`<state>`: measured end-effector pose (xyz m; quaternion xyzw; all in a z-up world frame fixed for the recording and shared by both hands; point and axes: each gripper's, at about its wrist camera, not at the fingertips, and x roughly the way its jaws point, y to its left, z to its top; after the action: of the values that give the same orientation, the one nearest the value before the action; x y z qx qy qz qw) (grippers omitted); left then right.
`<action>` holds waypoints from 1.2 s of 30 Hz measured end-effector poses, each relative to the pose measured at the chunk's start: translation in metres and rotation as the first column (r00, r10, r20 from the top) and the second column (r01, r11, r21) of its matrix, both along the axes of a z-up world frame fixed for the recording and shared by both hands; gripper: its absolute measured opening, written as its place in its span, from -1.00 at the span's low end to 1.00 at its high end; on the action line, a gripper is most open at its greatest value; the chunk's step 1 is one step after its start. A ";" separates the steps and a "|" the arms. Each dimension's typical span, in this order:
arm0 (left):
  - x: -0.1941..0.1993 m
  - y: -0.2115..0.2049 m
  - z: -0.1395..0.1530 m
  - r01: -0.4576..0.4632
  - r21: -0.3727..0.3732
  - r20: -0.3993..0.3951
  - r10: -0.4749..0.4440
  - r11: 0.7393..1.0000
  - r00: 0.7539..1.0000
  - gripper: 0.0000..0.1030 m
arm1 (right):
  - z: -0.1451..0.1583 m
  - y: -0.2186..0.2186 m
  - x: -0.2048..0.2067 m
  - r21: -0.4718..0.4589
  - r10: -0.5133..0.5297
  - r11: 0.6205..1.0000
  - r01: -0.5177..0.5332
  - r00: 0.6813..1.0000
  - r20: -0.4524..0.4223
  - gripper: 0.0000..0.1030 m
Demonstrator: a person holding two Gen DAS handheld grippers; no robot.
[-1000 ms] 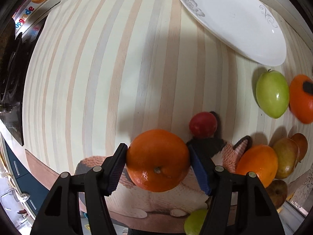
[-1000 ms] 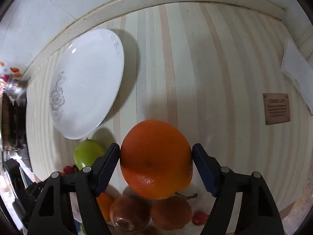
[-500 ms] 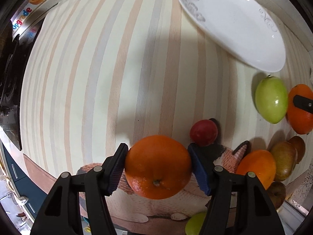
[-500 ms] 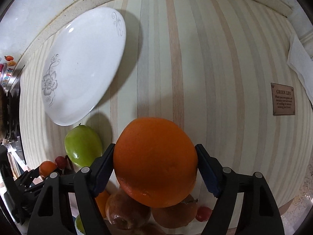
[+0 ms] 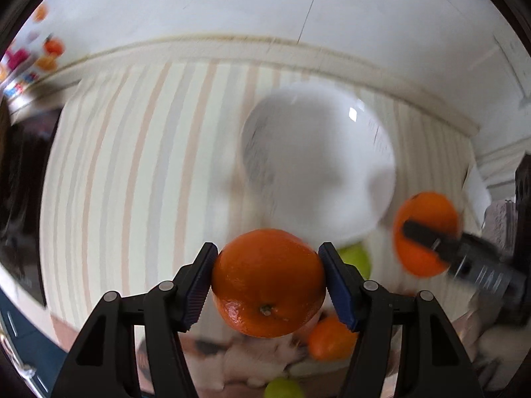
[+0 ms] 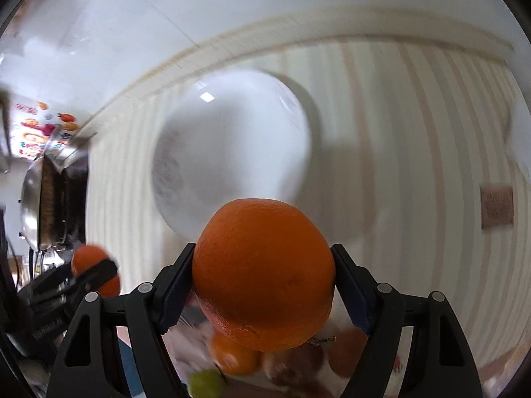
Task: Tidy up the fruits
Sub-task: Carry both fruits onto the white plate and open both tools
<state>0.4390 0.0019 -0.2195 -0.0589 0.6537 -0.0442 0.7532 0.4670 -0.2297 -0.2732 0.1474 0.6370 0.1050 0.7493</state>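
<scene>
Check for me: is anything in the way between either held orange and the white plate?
Nothing visible. The left gripper holds its orange just short of the white plate, which looks bare though blurred. The right gripper holds the other orange equally unobstructed.

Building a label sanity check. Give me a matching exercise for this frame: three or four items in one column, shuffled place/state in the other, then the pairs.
Column 1
1. left gripper
2. white plate
3. green fruit
4. right gripper

Column 2
A. empty, lying on the striped tablecloth
B. shut on the smaller orange, stem end toward the camera
C. shut on the larger orange
D. partly hidden behind a fingertip, just below the plate rim

Pairs: 1-B, 2-A, 3-D, 4-C
</scene>
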 end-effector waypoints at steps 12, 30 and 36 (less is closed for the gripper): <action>0.144 -0.015 -0.053 0.030 -0.055 -0.187 -0.040 0.998 0.981 0.18 | -0.015 0.037 0.104 -0.129 0.189 0.974 -0.184 0.982 0.028 0.57; 0.153 -0.019 -0.073 -0.012 -0.058 -0.265 -0.003 0.998 0.964 0.25 | -0.034 0.047 0.137 -0.144 0.245 0.959 -0.243 0.970 -0.005 0.83; 0.151 -0.008 -0.044 -0.016 -0.056 -0.229 0.003 0.998 0.973 0.63 | -0.027 0.037 0.138 -0.112 0.182 0.977 -0.180 0.983 0.002 0.91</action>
<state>0.5903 -0.0064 -0.2640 -0.0884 0.7342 -0.0524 0.6711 0.6050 -0.1924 -0.3004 0.0461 0.6479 0.1381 0.7477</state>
